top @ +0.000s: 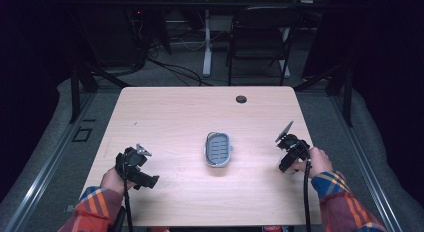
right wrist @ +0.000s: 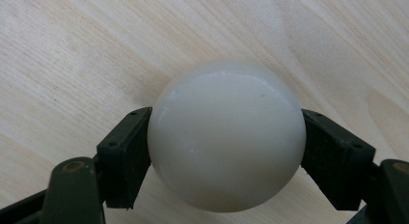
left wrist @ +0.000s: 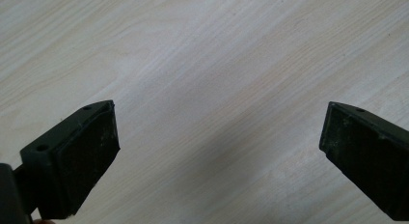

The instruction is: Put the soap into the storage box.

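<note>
Overhead, my right gripper [top: 292,151] sits at about four o'clock on the wooden table [top: 175,112], my left gripper [top: 136,168] at about eight, and a small grey slotted tray [top: 218,149] lies between them near the centre, apart from both. From up there I cannot tell what the right one carries. Its own camera settles it: both pads press the sides of a smooth white ball [right wrist: 226,137], just above bare wood. My left gripper's camera shows its jaws spread wide over bare tabletop.
</note>
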Demonstrator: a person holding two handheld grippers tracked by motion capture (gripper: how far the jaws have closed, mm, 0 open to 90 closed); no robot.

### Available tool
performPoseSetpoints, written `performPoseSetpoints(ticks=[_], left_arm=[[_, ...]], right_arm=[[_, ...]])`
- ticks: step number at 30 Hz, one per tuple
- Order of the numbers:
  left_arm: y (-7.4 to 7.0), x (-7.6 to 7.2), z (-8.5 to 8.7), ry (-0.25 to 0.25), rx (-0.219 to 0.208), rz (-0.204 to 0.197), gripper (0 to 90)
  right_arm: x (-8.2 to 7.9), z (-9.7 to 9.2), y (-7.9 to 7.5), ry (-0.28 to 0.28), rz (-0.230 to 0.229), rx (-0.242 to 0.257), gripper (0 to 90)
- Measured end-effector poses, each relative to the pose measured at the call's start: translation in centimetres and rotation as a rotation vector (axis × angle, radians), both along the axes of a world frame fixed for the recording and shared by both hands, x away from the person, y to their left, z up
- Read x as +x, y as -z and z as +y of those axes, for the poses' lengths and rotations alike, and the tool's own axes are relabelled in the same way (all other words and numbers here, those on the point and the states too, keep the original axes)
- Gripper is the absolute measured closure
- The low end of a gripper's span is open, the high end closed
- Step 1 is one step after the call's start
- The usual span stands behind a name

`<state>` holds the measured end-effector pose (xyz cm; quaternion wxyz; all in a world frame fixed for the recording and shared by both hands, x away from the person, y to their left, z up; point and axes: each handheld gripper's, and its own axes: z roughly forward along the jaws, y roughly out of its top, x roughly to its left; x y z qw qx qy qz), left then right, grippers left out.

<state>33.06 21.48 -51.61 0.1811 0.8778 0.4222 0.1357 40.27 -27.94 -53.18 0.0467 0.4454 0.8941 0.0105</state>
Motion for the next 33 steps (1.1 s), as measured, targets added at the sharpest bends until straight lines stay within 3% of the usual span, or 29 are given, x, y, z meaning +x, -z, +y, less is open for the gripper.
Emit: performPoseSetpoints(ticks=[1, 3, 4, 7, 10, 14, 15, 17, 23, 24, 26, 27, 30, 31, 32, 33], left_arm=[[0.0, 0.0, 0.0, 0.000, 0.000, 0.000, 0.3], [0.0, 0.0, 0.0, -0.001, 0.000, 0.000, 0.3], [0.0, 0.0, 0.0, -0.001, 0.001, -0.001, 0.3], [0.0, 0.0, 0.0, -0.002, 0.004, -0.001, 0.3], [0.0, 0.0, 0.0, -0.003, 0.006, 0.000, 0.3], [0.0, 0.0, -0.1, -0.002, 0.010, 0.000, 0.3], [0.0, 0.0, -0.1, -0.003, 0.009, -0.001, 0.3], [0.0, 0.0, -0.1, -0.005, 0.011, -0.002, 0.3], [0.0, -0.1, -0.1, -0.007, 0.010, -0.005, 0.3], [0.0, -0.1, -0.1, -0.008, 0.013, -0.004, 0.3], [0.0, -0.1, -0.1, -0.006, 0.012, -0.003, 0.3], [0.0, -0.1, -0.1, -0.006, 0.016, -0.003, 0.3], [0.0, -0.1, -0.1, -0.006, 0.016, -0.003, 0.3], [0.0, -0.1, -0.1, -0.007, 0.017, -0.003, 0.3], [0.0, -0.1, -0.1, -0.005, 0.018, -0.002, 0.3], [0.0, -0.1, -0.1, -0.005, 0.018, -0.002, 0.3]], right_arm=[[-0.2, 0.0, 0.1, 0.023, -0.015, 0.027, 24.3], [0.0, 0.0, -0.3, 0.000, 0.005, 0.003, 24.3], [-0.2, 0.0, -0.1, 0.023, -0.018, 0.032, 24.3], [-0.1, 0.1, -0.5, -0.004, -0.004, 0.012, 24.3], [-0.4, 0.2, -0.5, 0.014, -0.045, 0.041, 24.3], [-0.3, 0.2, -1.1, -0.010, -0.014, 0.007, 24.3], [-0.4, 0.2, -0.9, 0.012, -0.038, 0.032, 24.3], [-0.3, 0.1, -1.1, -0.006, -0.016, 0.014, 24.3], [-0.4, 0.2, -1.3, -0.008, -0.022, 0.020, 24.3], [-0.6, 0.4, -1.3, 0.010, -0.027, 0.040, 24.3], [-0.6, 0.4, -1.5, -0.003, -0.019, 0.023, 24.4], [-0.7, 0.5, -1.4, -0.001, -0.043, 0.038, 24.3], [-0.7, 0.7, -1.6, -0.015, -0.045, 0.036, 24.4], [-0.6, 0.8, -1.9, -0.022, -0.028, 0.019, 24.4], [-0.1, 1.1, -2.6, -0.080, 0.022, -0.041, 24.4], [-0.1, 1.1, -2.6, -0.080, 0.022, -0.041, 24.4]])
